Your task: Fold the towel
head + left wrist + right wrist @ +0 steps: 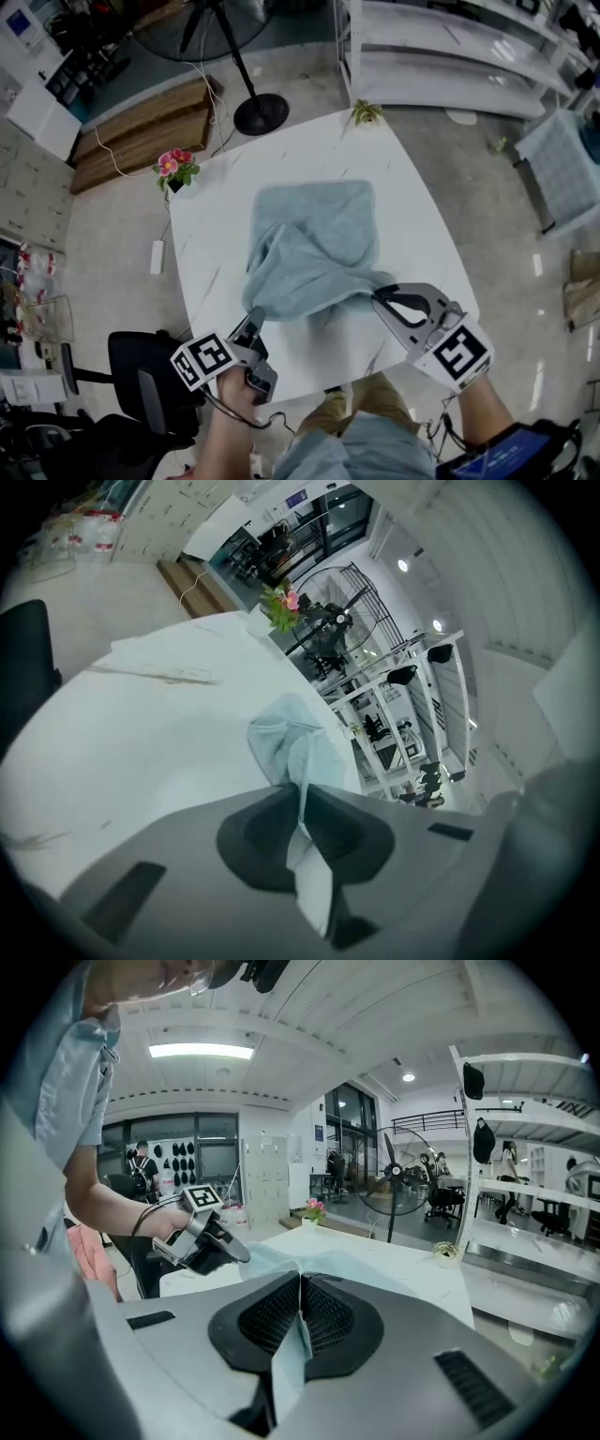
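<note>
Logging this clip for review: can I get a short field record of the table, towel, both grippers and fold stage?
surface: white table
towel: light blue, far part flat, near edge raised and bunched
left gripper: shut on the towel's near left corner
right gripper: shut on the towel's near right corner
also on table: pink flowers at the left corner, small plant at the far corner
fold stage: near edge held up, not yet laid over the far part
</note>
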### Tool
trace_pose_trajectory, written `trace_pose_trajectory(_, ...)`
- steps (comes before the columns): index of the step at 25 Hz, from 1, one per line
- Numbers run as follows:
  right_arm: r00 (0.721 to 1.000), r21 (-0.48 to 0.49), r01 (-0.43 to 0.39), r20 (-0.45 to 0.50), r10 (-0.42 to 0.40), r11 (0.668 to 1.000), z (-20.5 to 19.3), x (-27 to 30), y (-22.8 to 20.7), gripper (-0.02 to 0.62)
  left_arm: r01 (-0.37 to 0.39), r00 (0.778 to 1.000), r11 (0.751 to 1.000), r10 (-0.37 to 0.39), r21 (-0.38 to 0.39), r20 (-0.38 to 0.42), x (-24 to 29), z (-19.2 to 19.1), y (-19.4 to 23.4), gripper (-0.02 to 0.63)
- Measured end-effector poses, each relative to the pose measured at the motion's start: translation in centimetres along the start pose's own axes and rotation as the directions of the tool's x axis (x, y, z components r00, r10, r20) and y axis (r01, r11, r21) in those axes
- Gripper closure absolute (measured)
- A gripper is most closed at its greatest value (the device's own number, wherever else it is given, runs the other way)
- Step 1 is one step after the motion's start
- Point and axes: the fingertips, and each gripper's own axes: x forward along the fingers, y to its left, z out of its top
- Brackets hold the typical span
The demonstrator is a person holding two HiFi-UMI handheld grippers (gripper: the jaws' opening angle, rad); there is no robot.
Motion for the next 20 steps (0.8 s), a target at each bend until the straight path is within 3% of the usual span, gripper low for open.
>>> trace_pose_trajectory(6, 1.0, -0.018, 0.012, 0.015, -0.012, 1.0, 0.1, -2.5, 4.7, 0.574, 0.04, 0.996, 0.995, -0.047, 0.087, 0.08, -7.4, 0.1, -1.7, 0.581)
trace_pose_trajectory(12, 1.0, -0.044, -0.011, 0.021, 0.012, 0.999, -0.9, -4.8, 10.9, 0.574, 0.031, 0.993, 0.988, -0.047, 0.148, 0.104, -13.6, -2.3, -1.3, 0.581)
trace_pose_trajectory(20, 0.991, -0.051, -0.117, 0.058, 0.12, 0.992, -2.7, -8.4, 19.5, 0.574, 0.006, 0.991, 0.996, -0.018, 0.086, 0.129, -19.7, -8.1, 2.2, 0.581)
